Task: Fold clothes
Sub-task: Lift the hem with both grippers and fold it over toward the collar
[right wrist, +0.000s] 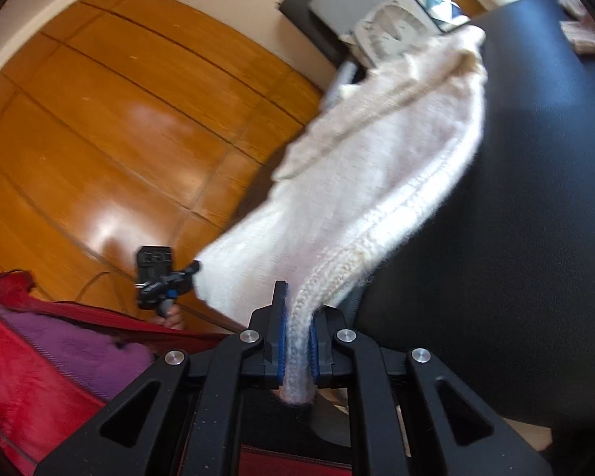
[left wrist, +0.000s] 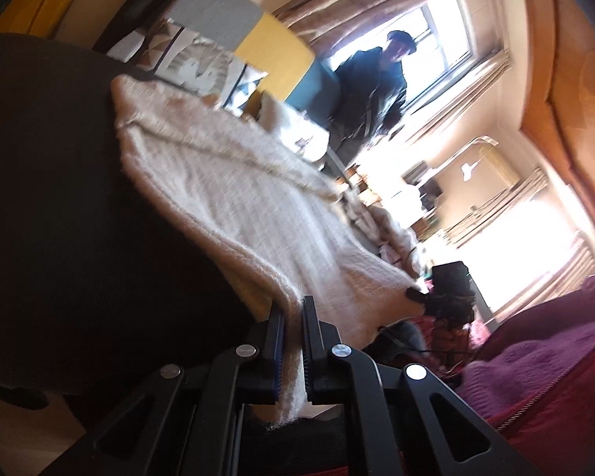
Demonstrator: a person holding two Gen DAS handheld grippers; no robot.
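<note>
1. Left gripper [left wrist: 293, 317]: jaws closed tight on one edge of the cream knitted garment [left wrist: 234, 198]; cloth bunches between the pads and spills out behind them.
2. Right gripper [right wrist: 297, 317]: jaws likewise clamped on the garment's thick ribbed hem; the hem runs as a rope straight through the pads.
3. Position of the garment: near end raised off the black counter [left wrist: 59, 198] between my two grippers; far end rests on the counter surface, near the patterned cushions [left wrist: 186, 59]; the span between sags and twists slightly.
4. Progress, as I judge it: early; both near corners secured, no fold laid; no crease or doubled layer visible; the garment lies roughly lengthwise but rumpled at its far end.
5. Remaining: carry the held edge over to the far edge, lay it flat, smooth, repeat as needed.
6. Containers: none in view that I can identify; a purple fleece item [left wrist: 543, 365] lies at the red edge beside me; whether it awaits folding, cannot tell.
7. A person [left wrist: 377, 87] stands by the window; uninvolved.
</note>
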